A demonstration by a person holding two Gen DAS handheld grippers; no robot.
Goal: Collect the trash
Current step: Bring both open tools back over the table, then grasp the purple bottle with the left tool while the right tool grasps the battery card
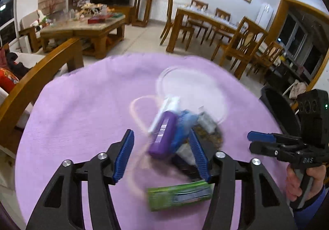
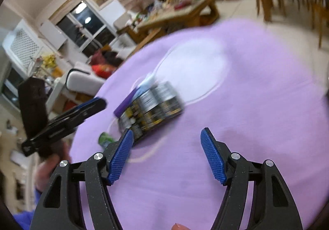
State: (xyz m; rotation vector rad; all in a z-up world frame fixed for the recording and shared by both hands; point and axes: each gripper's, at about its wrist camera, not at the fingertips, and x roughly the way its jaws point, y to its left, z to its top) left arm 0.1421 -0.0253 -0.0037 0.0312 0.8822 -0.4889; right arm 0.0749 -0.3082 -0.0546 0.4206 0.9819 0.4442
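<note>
Purple cloth (image 1: pixel 82 106) carries a small trash heap: purple box (image 1: pixel 163 137), green box (image 1: pixel 180 194), foil packet (image 2: pixel 152 106). Left gripper (image 1: pixel 162 156) wide open around the heap; right gripper (image 2: pixel 166 153) wide open, empty, beside it. Boxes look light and crushable; pinch the purple box across its long sides.

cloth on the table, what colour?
Light purple tablecloth with pale loop outlines; clearest in the left wrist view.

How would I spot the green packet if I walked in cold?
Find the round table under the purple cloth, then the small heap of trash near its middle. The green packet lies flat apart from the heap, nearest the left gripper; it is the only green piece.
</note>
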